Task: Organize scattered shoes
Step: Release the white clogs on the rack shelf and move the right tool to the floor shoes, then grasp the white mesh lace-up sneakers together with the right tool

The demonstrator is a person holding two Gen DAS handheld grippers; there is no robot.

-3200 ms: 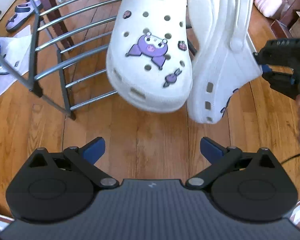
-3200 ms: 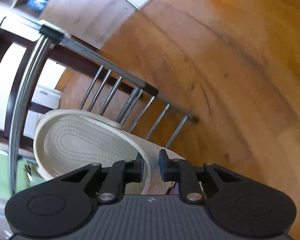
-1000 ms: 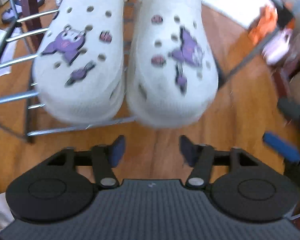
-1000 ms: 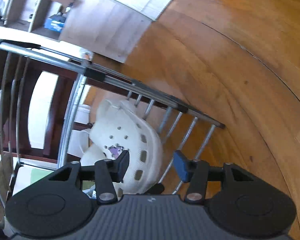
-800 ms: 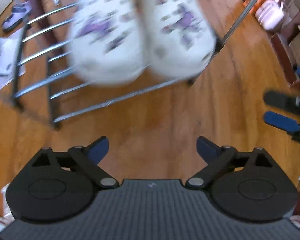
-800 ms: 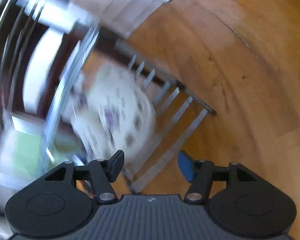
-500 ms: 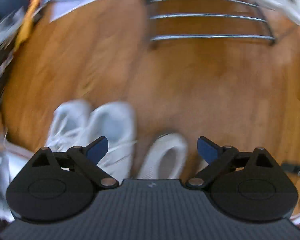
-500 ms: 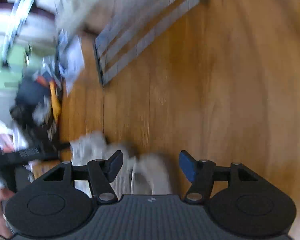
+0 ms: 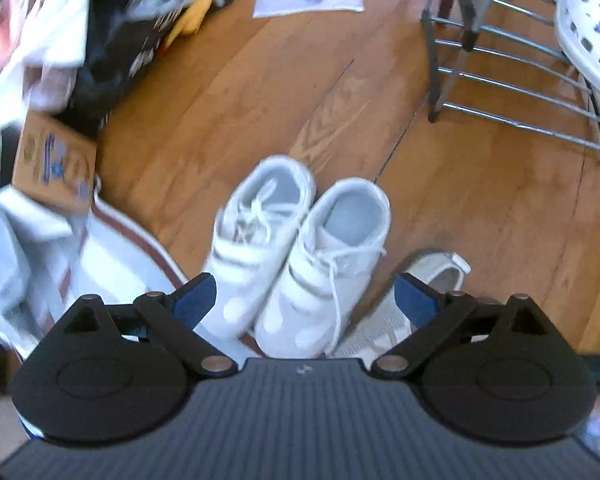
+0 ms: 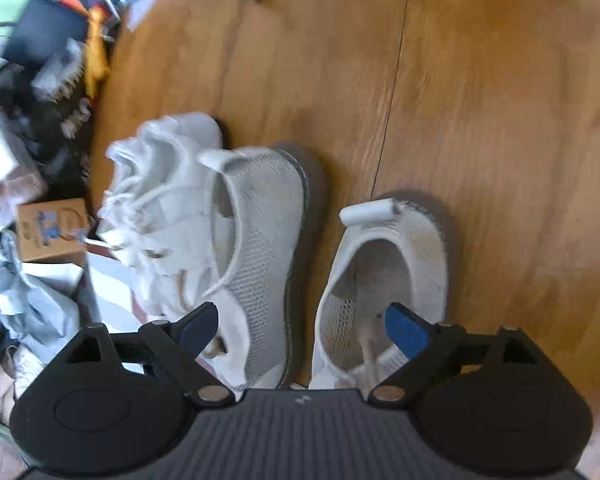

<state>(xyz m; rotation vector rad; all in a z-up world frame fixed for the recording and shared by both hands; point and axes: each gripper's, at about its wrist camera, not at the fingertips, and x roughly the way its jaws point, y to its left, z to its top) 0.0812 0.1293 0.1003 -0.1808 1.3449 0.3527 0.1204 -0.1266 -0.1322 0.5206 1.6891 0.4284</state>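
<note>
White lace-up sneakers (image 9: 296, 248) and mesh slip-ons (image 10: 260, 248) await collection below; clogs (image 9: 588, 28) now racked, left tongs (image 9: 304, 296) spread empty, right tongs (image 10: 300, 328) opening, empty.

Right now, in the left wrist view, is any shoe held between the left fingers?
No, the left gripper is open and empty above the white lace-up sneakers on the floor.

Open floor beyond the shoes, clutter on one side

Beyond the white sneakers (image 9: 296, 248), bare wooden floor (image 9: 260, 92) runs clear to the metal shoe rack (image 9: 512, 76); left of them, a cardboard box (image 9: 52, 160), bags and papers crowd the way; mesh slip-ons (image 10: 384, 276) lie just right.
</note>
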